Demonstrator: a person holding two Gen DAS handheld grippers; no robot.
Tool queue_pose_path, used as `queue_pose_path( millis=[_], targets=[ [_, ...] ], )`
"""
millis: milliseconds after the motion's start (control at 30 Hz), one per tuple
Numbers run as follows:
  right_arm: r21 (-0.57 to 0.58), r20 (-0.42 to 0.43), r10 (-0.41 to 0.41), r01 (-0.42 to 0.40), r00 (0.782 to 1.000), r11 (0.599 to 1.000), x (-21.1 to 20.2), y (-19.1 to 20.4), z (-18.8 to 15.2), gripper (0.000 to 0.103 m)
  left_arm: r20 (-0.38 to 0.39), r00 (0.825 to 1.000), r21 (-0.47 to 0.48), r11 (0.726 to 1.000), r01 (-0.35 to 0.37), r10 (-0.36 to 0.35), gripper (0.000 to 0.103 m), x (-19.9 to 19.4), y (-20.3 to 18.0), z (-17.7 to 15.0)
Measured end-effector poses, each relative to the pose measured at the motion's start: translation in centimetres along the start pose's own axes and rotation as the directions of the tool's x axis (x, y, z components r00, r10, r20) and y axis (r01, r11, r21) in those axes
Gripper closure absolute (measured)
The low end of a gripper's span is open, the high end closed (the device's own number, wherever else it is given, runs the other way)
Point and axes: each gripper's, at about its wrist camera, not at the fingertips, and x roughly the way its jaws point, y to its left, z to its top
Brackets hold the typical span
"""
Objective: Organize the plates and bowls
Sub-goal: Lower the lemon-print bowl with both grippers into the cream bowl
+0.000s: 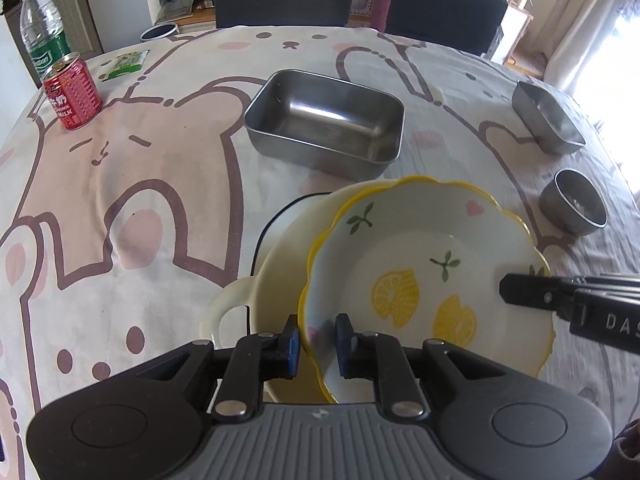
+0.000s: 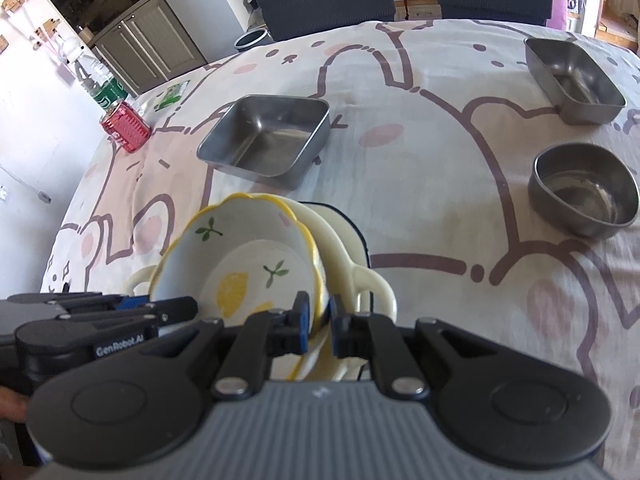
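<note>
A white bowl with lemon prints and a scalloped yellow rim (image 1: 400,248) (image 2: 240,248) rests tilted inside a cream dish with loop handles (image 1: 280,264) (image 2: 344,236). A dark-edged item (image 1: 276,216) lies under the dish, mostly hidden. My left gripper (image 1: 318,340) straddles the bowl's near-left rim, and its inner pad stands a little off the wall, so it is open. My right gripper (image 2: 320,322) is shut on the opposite rim, pads pressing both sides. Each gripper also shows in the other's view, the right gripper (image 1: 506,288) at the bowl's right edge and the left gripper (image 2: 176,308) at its left.
Beyond the stack sits a large rectangular steel tray (image 1: 324,120) (image 2: 268,144). A smaller steel tray (image 1: 548,120) and a round steel bowl (image 1: 574,202) (image 2: 584,188) lie to the right. A red can (image 1: 74,94), a water bottle (image 1: 40,28) and a green packet (image 1: 126,62) stand far left.
</note>
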Motion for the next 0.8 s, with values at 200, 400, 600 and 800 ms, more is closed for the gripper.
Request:
queue_pose_path(
  millis=[200, 400, 600, 800],
  targets=[
    [-0.014, 0.007, -0.014, 0.014, 1.000, 1.000, -0.09, 0.13, -0.03, 0.090, -0.018, 0.999, 0.041, 0.999, -0.029, 0.029, 0.082, 0.57, -0.55, -0.03],
    [-0.028, 0.016, -0.015, 0.015, 1.000, 1.000, -0.21, 0.28, 0.00, 0.090, -0.018, 0.999, 0.056, 0.998, -0.037, 0.038, 0.082, 0.66, -0.78, -0.05],
    [-0.032, 0.010, -0.011, 0.011, 1.000, 0.999, -0.06, 0.19, 0.08, 0.090, -0.003, 1.000, 0.049, 0.998, -0.027, 0.027, 0.083, 0.34, -0.37, 0.02],
    [-0.030, -0.021, -0.010, 0.010, 1.000, 1.000, 0.71, 0.28, 0.08, 0.091, 0.014, 1.000, 0.037, 0.999, -0.023, 0.022, 0.083, -0.13, 0.12, -0.09]
  ],
)
